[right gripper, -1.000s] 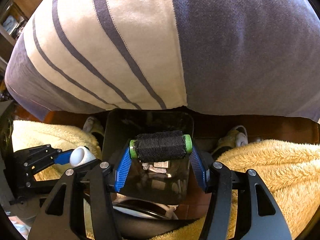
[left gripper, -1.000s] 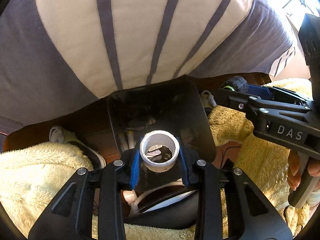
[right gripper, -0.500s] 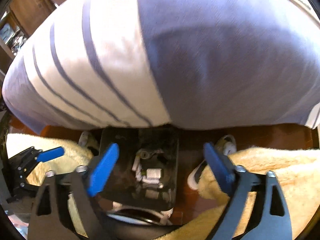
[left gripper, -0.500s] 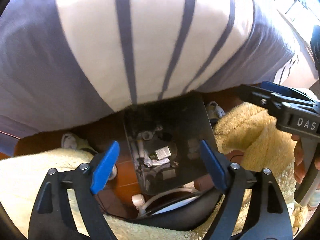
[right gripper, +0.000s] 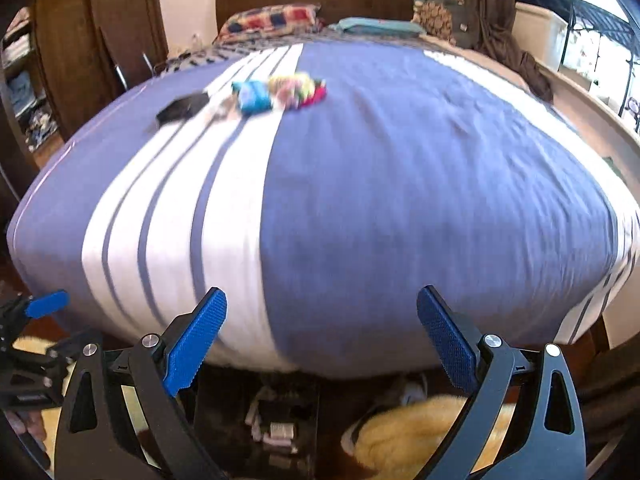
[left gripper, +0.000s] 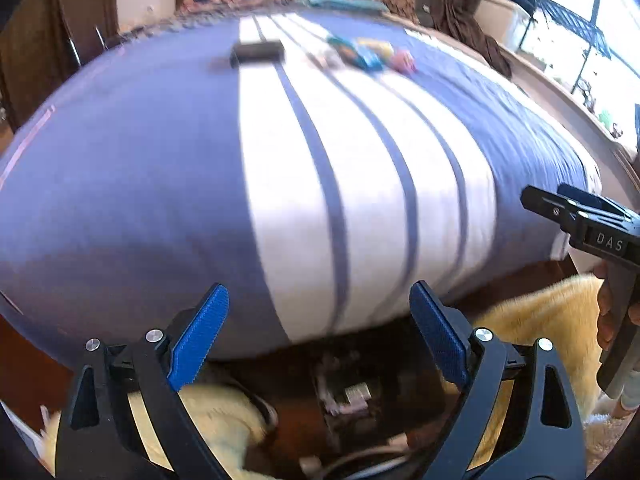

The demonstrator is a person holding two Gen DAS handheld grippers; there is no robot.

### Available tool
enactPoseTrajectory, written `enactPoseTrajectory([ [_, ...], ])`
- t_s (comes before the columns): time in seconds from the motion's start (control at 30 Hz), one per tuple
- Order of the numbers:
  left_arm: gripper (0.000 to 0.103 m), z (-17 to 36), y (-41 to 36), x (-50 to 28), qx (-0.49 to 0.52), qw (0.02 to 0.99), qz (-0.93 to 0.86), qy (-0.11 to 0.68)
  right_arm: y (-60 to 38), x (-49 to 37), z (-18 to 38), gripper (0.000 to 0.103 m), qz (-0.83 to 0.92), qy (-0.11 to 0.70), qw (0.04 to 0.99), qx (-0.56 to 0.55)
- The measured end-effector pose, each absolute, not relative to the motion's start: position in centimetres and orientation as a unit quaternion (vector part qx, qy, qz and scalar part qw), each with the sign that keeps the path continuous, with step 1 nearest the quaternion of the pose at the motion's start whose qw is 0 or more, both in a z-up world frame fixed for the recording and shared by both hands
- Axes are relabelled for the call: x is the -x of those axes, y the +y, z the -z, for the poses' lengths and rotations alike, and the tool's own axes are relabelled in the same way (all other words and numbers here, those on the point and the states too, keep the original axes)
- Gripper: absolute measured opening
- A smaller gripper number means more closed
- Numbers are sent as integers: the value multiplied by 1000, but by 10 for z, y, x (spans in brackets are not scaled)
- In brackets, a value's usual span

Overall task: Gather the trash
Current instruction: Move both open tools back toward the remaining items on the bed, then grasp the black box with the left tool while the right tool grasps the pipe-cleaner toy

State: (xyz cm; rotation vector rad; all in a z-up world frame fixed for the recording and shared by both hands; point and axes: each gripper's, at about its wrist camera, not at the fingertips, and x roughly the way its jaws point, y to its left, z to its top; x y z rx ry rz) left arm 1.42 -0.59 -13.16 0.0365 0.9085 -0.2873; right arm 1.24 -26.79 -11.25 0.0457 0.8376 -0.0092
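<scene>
A dark trash bin [left gripper: 352,396] stands on the floor at the foot of the bed, with bits of trash inside; it also shows in the right wrist view [right gripper: 280,428]. My left gripper [left gripper: 320,332] is open and empty, raised above the bin. My right gripper [right gripper: 322,336] is open and empty too. Far up on the striped bed lie colourful wrappers [right gripper: 280,90], also in the left wrist view [left gripper: 368,54], and a black flat object [right gripper: 182,108], seen in the left wrist view [left gripper: 256,52] as well.
The blue and white striped bedspread [right gripper: 360,200] fills both views. Yellow fluffy fabric [right gripper: 404,432] lies by the bin. Pillows [right gripper: 272,20] sit at the headboard. A wardrobe [right gripper: 100,40] stands at the left, a window rail at the right.
Both grippers opened and let go: the white pipe piece and the black thread spool dropped into the bin. Both grippers then tilted up from the bin toward the bed top.
</scene>
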Motion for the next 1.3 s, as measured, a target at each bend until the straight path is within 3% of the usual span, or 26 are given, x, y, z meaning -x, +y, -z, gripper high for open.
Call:
enactPoseTrajectory([
  [0.17, 87, 105, -1, -53, -22, 903, 116, 414, -268, -46, 100, 96, 11, 396, 918, -19],
  [0.8, 87, 85, -8, -195, -36, 917, 75, 390, -270, -179, 90, 96, 42, 391, 918, -46],
  [1.3, 87, 101, -24, -302, -50, 909, 51, 411, -262, -251, 104, 94, 48, 414, 905, -83],
])
